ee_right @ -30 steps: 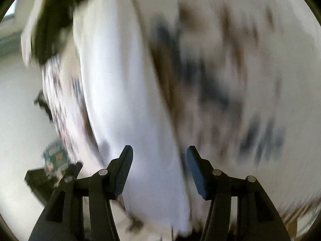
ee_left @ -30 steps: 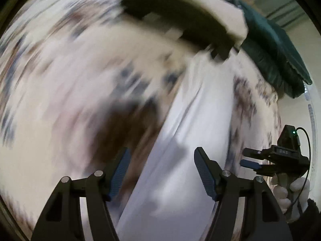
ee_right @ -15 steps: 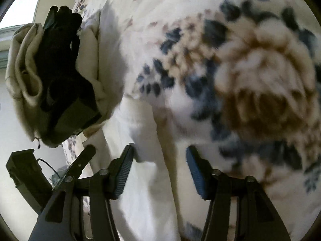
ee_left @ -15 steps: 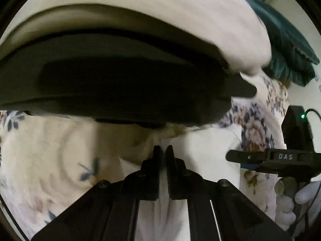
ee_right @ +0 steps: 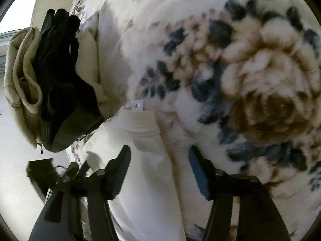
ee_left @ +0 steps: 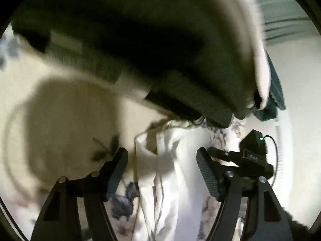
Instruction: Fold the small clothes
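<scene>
Left gripper [ee_left: 161,172] and right gripper [ee_right: 159,170] are both spread wide holding nothing, with the white garment [ee_right: 140,160] lying rumpled between our fingers, just ahead of a folded pile [ee_right: 52,84], so we reckon it's not folded yet.

Your right gripper [ee_right: 158,170] stands spread above the white cotton garment [ee_right: 140,160] with its size tag [ee_right: 137,106], lying on the floral fleece blanket [ee_right: 230,60]

White garment [ee_right: 144,160] crumpled on floral blanket [ee_right: 240,80]
</scene>
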The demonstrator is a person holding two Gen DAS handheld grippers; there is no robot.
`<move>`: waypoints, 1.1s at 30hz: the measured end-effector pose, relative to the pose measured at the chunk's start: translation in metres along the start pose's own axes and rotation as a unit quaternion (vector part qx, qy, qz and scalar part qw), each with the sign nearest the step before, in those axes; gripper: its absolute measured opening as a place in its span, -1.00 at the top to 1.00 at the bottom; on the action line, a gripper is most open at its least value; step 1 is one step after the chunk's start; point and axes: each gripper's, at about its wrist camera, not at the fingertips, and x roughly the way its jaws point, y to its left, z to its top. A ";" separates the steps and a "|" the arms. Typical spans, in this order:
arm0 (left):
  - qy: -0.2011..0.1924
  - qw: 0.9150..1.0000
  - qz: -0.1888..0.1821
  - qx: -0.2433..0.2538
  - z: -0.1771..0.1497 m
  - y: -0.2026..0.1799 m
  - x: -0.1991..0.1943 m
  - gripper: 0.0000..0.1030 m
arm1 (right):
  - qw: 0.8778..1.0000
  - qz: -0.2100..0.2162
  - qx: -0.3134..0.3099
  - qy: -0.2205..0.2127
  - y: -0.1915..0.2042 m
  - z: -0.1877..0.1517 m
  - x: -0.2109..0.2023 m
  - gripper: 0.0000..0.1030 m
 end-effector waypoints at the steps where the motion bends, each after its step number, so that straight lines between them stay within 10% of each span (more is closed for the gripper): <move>1: 0.012 1.000 -0.018 -0.004 0.001 0.004 0.008 -0.34 | 1.000 0.005 0.002 0.001 0.000 0.002 0.003 -0.29; 10: 0.015 0.997 -0.014 0.079 0.006 -0.007 0.038 -0.25 | 0.998 0.058 0.016 -0.004 0.011 0.009 0.018 -0.29; 12: 0.009 0.996 0.000 0.087 0.012 -0.008 0.037 0.35 | 0.998 0.062 0.012 -0.005 0.016 0.010 0.022 -0.22; 14: 0.011 0.995 0.009 0.094 0.012 -0.008 0.038 0.71 | 0.999 0.051 0.004 -0.007 0.022 0.010 0.025 0.43; 18: -0.013 0.994 0.014 0.111 0.008 -0.020 0.027 0.84 | 0.999 0.040 -0.014 -0.027 0.032 0.004 0.021 0.90; 24: 0.007 0.997 0.004 0.079 0.015 -0.009 0.035 0.61 | 0.999 0.034 -0.019 -0.027 0.037 0.007 0.020 0.89; 27: 0.008 0.997 -0.005 0.071 0.017 -0.006 0.040 0.53 | 0.999 0.028 -0.022 -0.011 0.039 0.013 0.029 0.57; 33: -0.010 0.996 0.013 0.092 0.007 -0.012 0.035 0.75 | 0.999 0.025 -0.040 -0.016 0.058 0.024 0.044 0.36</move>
